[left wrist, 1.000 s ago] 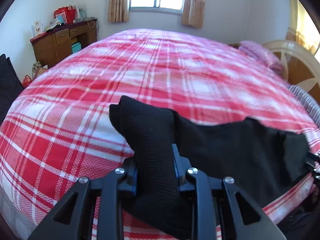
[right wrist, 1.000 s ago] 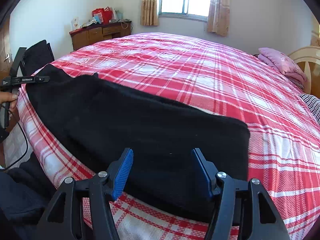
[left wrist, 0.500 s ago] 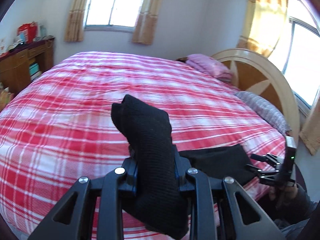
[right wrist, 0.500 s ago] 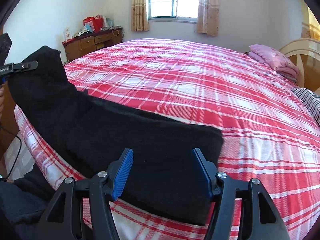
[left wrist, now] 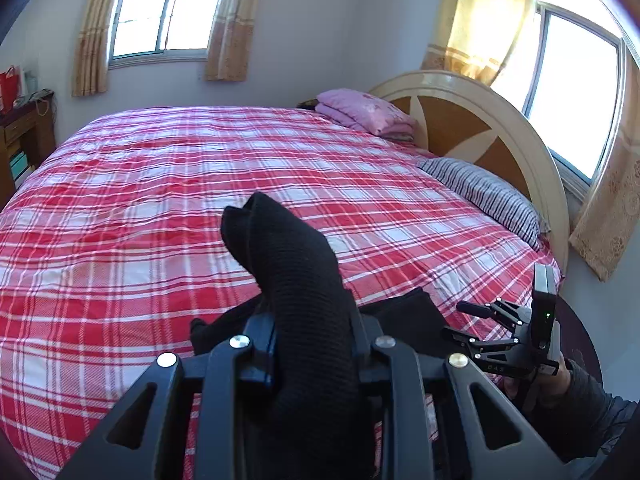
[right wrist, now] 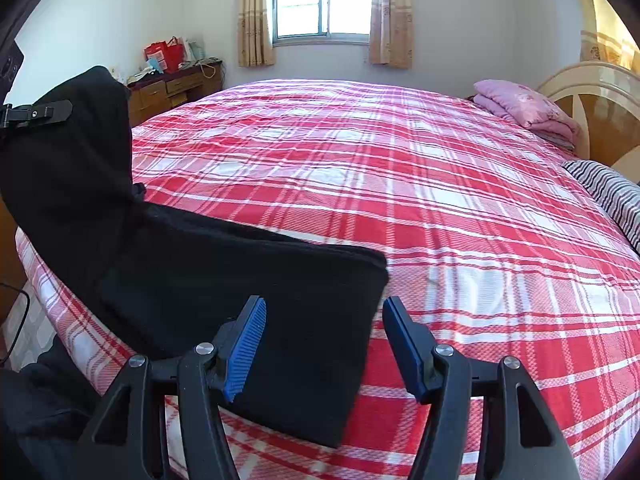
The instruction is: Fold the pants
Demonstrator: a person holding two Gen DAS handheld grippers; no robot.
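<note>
The fold looks about half done, I judge: the black knitted pants (right wrist: pixel 248 292) lie already as a narrow flat band near the front edge of the bed w/ the red-and-white checked cover (right wrist: pixel 400 184), so the legs seem laid one on the other, but the fold along the length is not finished. One end of the pants is raised from the bed, the other end rests flat on the cover. The left gripper (left wrist: pixel 316 344) is clenched on the raised end; the cloth stands up between its jaws and hangs down behind, held high above the bed & pointing over it toward the cream wooden headboard (left wrist: pixel 480 120). The right gripper (right wrist: pixel 324 344) hovers low over the flat end near its corner, jaws released & wide apart, blue pads touching nothing. What is left: bring the raised end over onto the flat end, then smooth it.
</note>
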